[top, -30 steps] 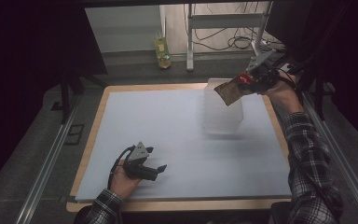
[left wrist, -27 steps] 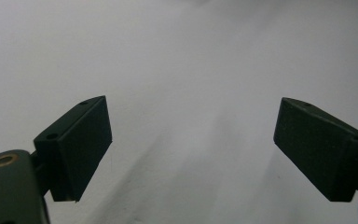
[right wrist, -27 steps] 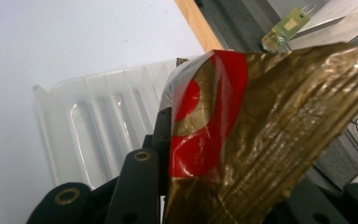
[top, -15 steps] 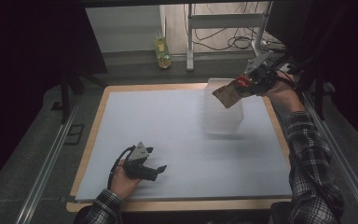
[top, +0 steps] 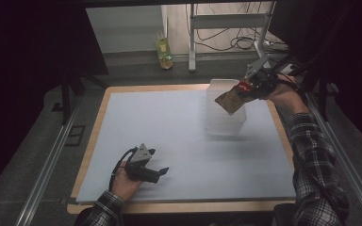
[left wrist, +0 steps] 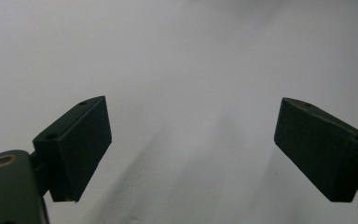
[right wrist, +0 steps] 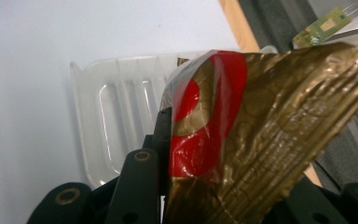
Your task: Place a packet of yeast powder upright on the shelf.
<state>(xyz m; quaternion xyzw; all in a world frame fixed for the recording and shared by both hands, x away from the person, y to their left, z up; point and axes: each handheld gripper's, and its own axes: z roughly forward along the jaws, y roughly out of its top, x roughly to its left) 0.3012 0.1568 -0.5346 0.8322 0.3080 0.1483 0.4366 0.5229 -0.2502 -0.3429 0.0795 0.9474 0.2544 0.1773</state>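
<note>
We see the right gripper (top: pixel 245 91) clamped on a gold-and-red packet (right wrist: pixel 261 135), held above the clear bin (top: pixel 225 109) at the table's (top: pixel 179 207) far right. Our left gripper (top: pixel 156 173) rests near the front edge, jaws wide apart.

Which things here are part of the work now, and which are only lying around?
In the work:
- right tongs, shut on the gold and red packet
- clear plastic tray below the packet

Lying about:
- left tongs, open, resting on the white mat
- yellow-green bottle on the floor beyond the table
</note>
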